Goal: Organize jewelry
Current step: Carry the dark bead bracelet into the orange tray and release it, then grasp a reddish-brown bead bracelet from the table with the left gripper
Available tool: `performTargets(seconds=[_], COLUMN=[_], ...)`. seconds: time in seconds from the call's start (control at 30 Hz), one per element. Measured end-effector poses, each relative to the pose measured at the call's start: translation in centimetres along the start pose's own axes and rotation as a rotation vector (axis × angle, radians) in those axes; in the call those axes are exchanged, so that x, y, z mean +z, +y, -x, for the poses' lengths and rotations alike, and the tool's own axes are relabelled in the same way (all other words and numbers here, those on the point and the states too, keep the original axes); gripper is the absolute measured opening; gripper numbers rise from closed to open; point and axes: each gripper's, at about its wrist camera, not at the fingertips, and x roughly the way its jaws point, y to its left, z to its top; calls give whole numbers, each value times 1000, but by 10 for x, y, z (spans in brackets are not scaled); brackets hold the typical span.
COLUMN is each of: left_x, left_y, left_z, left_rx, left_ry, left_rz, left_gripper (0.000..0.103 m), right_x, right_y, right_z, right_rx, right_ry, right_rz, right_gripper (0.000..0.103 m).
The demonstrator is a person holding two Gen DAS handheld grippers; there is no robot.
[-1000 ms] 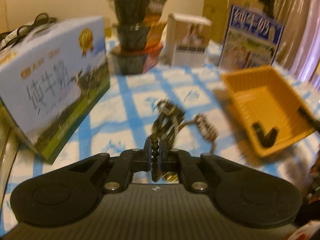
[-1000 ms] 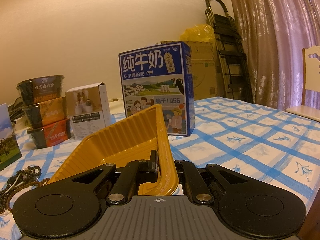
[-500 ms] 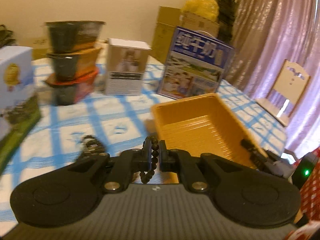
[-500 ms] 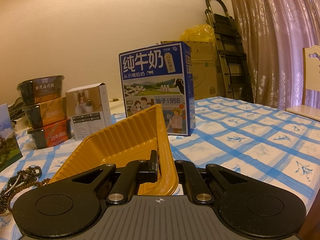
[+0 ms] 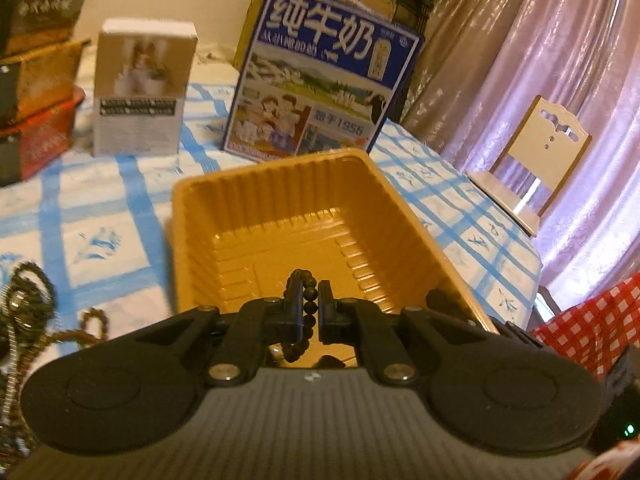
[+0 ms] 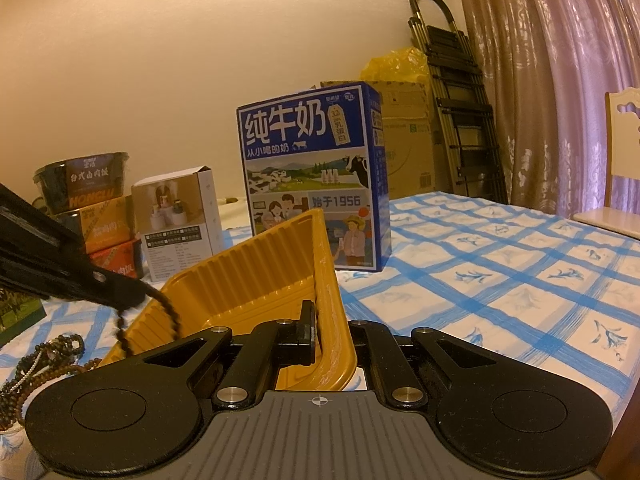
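Left gripper [image 5: 309, 304] clamps a black bead bracelet [image 5: 307, 312] at centre frame, above the orange tray [image 5: 192, 216]; right gripper [image 6: 320, 336] pinches the tray's rim, lower centre.

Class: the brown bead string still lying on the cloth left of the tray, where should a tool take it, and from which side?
Grip the brown bead string at its small raised loop nearest the tray, coming from above, probably. It lies flat and tangles leftward with other strands, so that free end likely lifts out cleanest.

left wrist: above tray [image 5: 280, 208], angled down | right wrist: rim-level | shared: tray
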Motion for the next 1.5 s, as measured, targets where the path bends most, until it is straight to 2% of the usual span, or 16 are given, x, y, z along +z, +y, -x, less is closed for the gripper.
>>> performTargets(seconds=[0.2, 0.33, 0.43, 0.5, 0.6, 0.77, 0.9, 1.17, 1.37, 1.5], left_x=[-1, -3, -8, -17, -39, -80, -103, -123, -119, -113], left_y=[-1, -3, 4, 15, 37, 80, 106, 121, 125, 142], left_z=[-13, 7, 30, 49, 78, 118, 137, 148, 143, 134], left_rx=[-2, 6, 36, 80, 189, 365, 471, 543, 567, 577], left_ry=[9, -47, -94, -118, -116, -44, 5, 28, 22, 28], left_rz=[66, 70, 71, 74, 75, 105, 137, 139, 107, 134], left_gripper=[8, 11, 17, 19, 19, 19, 19, 19, 19, 19], right_x=[0, 0, 0, 0, 0, 0, 0, -1, -1, -1], right_y=[2, 1, 1, 1, 2, 0, -1, -4, -4, -4], right_z=[0, 0, 0, 0, 1, 0, 1, 0, 0, 0], right_rx=[1, 0, 0, 1, 1, 0, -2, -7, -7, -7], right_ry=[0, 2, 2, 3, 3, 3, 3, 7, 8, 9], right_rz=[-2, -6, -6, -8, -8, -9, -9, -9, -11, -12], right_gripper=[6, 6, 6, 6, 6, 6, 6, 6, 6, 6])
